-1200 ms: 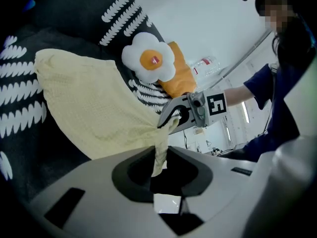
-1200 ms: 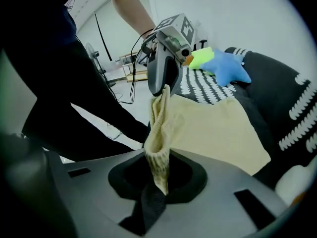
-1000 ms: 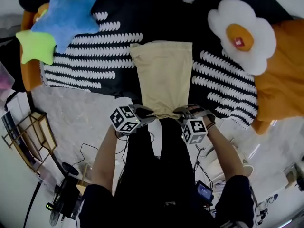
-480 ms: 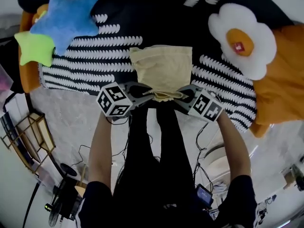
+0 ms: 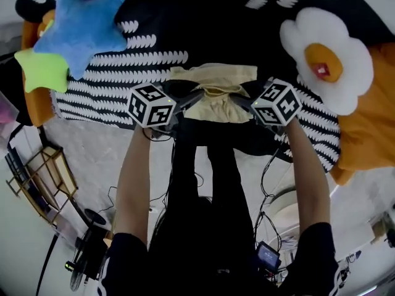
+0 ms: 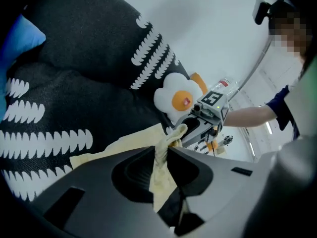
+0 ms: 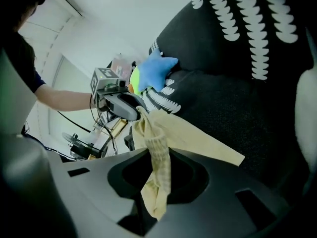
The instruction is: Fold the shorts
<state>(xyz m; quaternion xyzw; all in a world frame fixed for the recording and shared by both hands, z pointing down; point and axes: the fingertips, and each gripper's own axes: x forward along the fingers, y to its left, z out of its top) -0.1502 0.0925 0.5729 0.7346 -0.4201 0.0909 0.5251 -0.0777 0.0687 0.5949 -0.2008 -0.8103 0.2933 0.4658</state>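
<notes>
Left tool [image 5: 190, 96] and right tool [image 5: 245, 101] both clenched on the near edge of the shorts [image 5: 216, 78]. Over the last second I've carried that edge forward over the far half, on the black patterned cover [image 5: 123, 60]. Fold looks nearly closed; lay down and release next.

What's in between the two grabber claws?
The bunched edge of the tan shorts stretches between the left gripper and right gripper, both clamped on it; the head view shows it.
</notes>
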